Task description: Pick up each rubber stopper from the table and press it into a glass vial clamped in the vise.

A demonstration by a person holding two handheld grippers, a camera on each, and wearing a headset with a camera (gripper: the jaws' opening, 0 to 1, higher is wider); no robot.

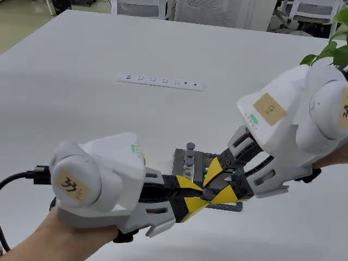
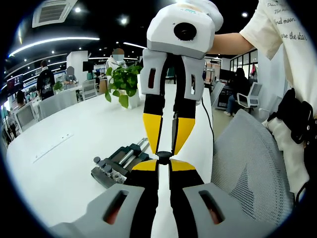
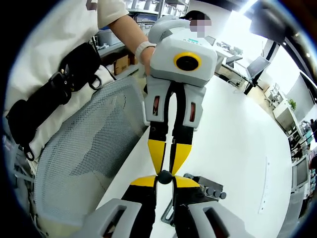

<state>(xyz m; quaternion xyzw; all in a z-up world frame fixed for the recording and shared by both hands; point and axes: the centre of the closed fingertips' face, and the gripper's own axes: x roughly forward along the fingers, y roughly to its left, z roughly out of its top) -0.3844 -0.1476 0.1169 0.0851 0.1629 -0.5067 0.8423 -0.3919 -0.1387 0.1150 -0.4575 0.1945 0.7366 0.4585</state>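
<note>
A small dark rubber stopper (image 1: 208,193) (image 2: 163,155) (image 3: 164,177) is pinched where the two grippers meet tip to tip, above the table's near edge. My left gripper (image 1: 202,196) (image 2: 163,162) comes in from the lower left, its yellow-tipped jaws shut on the stopper. From the upper right, my right gripper (image 1: 213,190) (image 3: 165,182) is shut on the same stopper. Just behind the tips stands the dark vise (image 1: 179,159) (image 2: 124,157) (image 3: 204,186), which holds glass vials. One vial (image 1: 190,154) carries a grey stopper on top.
A white power strip (image 1: 160,81) lies further back on the white table (image 1: 81,92). A green plant (image 1: 333,50) (image 2: 124,82) stands at the table's right end. A grey mesh chair (image 2: 247,163) (image 3: 84,148) sits by the person at the near edge.
</note>
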